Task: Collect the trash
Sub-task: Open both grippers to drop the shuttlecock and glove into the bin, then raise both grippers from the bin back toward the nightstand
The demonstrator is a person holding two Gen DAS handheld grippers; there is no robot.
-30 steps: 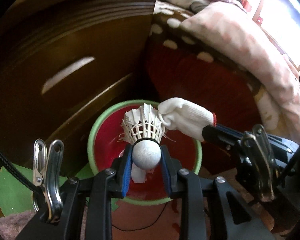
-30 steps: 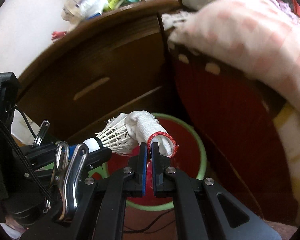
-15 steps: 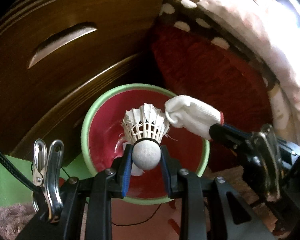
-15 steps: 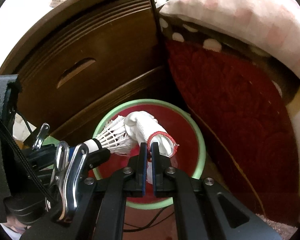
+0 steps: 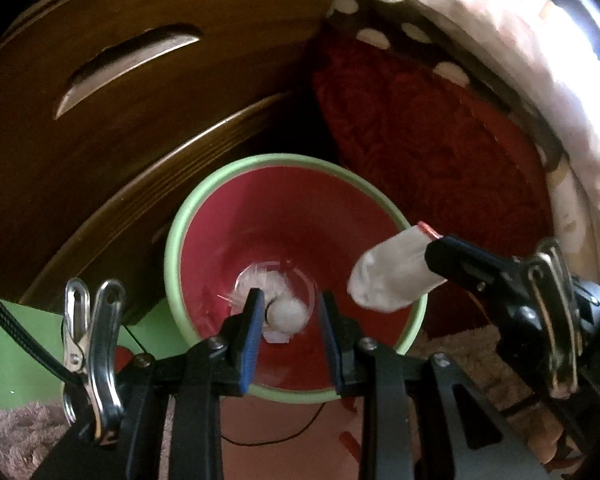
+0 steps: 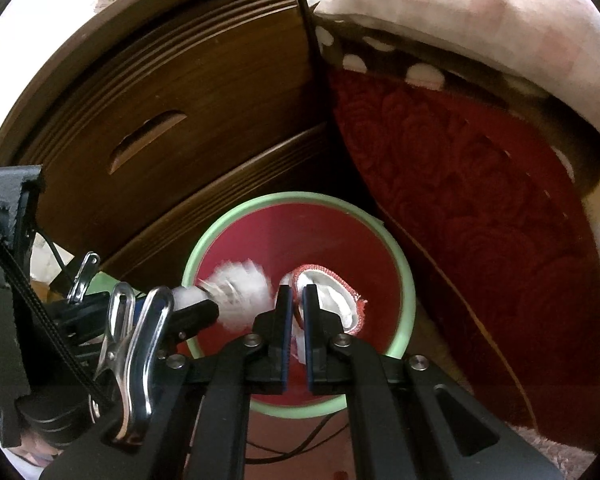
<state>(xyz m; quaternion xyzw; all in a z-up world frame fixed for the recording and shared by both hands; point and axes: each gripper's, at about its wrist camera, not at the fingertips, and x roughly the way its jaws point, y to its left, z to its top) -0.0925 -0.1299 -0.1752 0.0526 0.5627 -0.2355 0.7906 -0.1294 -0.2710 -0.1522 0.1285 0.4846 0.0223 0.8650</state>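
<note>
A round bin with a green rim (image 5: 172,264) (image 6: 404,280) and a red inside stands on the floor right under both grippers. My left gripper (image 5: 290,304) (image 6: 204,312) is open above it. A white shuttlecock (image 5: 286,314) (image 6: 240,296) shows blurred and small below its fingers, cork towards me, loose with a gap to the right pad. My right gripper (image 6: 296,300) (image 5: 432,248) is shut on a white glove (image 6: 332,296) (image 5: 392,276) with a red cuff. The glove hangs over the bin's right side.
A dark wooden cabinet (image 5: 140,92) with a cut-out drawer handle (image 6: 148,146) rises behind the bin. A red patterned bed side (image 6: 480,200) and a pale pink quilt (image 6: 460,12) close in on the right. A thin black cable (image 5: 276,438) and a fluffy rug (image 5: 12,436) lie in front.
Both grippers have sunk closer to the bin, which now looks larger. The shuttlecock, earlier clamped by its cork in the left pads, has slipped out and drops blurred into the bin.
</note>
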